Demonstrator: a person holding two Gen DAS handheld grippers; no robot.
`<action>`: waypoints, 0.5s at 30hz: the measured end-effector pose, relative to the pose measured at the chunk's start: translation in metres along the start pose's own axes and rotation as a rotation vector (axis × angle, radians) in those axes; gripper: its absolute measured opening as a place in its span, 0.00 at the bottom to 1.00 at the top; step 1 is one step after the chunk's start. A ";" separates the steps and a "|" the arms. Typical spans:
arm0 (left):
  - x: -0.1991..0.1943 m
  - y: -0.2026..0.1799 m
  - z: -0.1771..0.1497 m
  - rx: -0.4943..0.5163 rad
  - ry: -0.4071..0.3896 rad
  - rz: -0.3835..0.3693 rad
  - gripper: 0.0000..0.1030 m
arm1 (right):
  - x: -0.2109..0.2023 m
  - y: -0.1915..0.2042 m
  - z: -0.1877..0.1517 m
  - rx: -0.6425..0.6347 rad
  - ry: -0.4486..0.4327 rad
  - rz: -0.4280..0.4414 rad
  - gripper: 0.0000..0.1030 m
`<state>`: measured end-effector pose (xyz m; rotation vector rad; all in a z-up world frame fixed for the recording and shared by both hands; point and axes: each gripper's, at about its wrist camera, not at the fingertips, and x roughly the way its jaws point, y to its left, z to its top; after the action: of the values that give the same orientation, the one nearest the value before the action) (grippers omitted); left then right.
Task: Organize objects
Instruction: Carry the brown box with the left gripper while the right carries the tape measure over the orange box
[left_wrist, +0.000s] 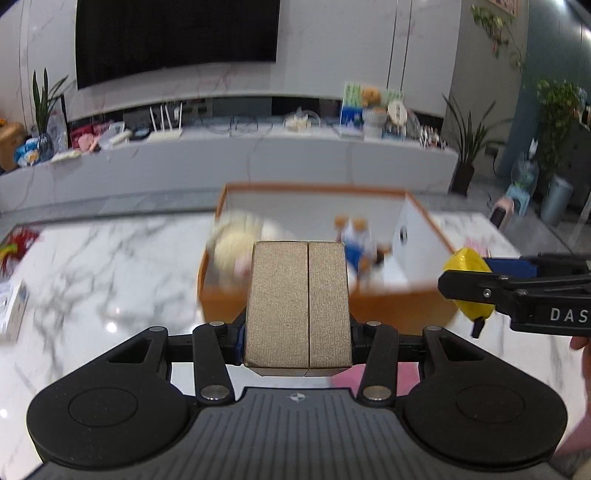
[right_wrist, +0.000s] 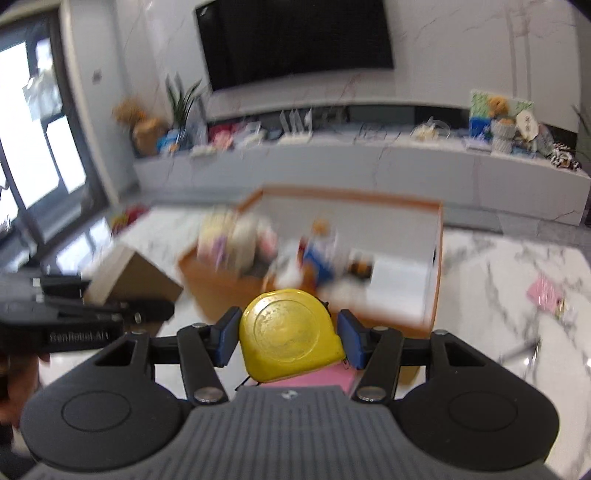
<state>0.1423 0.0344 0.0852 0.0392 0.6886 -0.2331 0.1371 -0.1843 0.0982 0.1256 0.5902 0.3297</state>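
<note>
My left gripper (left_wrist: 297, 332) is shut on a tan cardboard box (left_wrist: 298, 306), held above the marble table. In the right wrist view the same box (right_wrist: 129, 277) shows at the left. My right gripper (right_wrist: 288, 336) is shut on a yellow tape measure (right_wrist: 291, 332), its blue pads pressing both sides; the left wrist view shows that tape measure (left_wrist: 469, 266) at the right edge. Ahead of both stands an orange-rimmed white bin (left_wrist: 421, 218) (right_wrist: 437, 258) holding a cream plush toy (left_wrist: 232, 240) and a blue-and-white figure (left_wrist: 354, 240), all blurred.
The marble table (left_wrist: 110, 258) carries colourful items at its far left (left_wrist: 14, 247) and a pink packet (right_wrist: 546, 291) at the right. A pink sheet (right_wrist: 332, 376) lies under the right gripper. Behind are a cluttered TV console (left_wrist: 258, 147) and potted plants.
</note>
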 end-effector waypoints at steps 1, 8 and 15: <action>0.007 0.000 0.011 -0.010 -0.018 0.006 0.51 | 0.005 -0.004 0.007 0.031 -0.023 -0.005 0.57; 0.066 0.004 0.052 -0.091 -0.046 0.004 0.51 | 0.062 -0.028 0.030 0.183 -0.097 -0.060 0.57; 0.122 -0.005 0.084 -0.064 -0.022 0.007 0.50 | 0.111 -0.044 0.054 0.182 -0.093 -0.111 0.57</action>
<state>0.2849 -0.0048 0.0734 -0.0222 0.6740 -0.2045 0.2663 -0.1887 0.0752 0.2803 0.5324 0.1612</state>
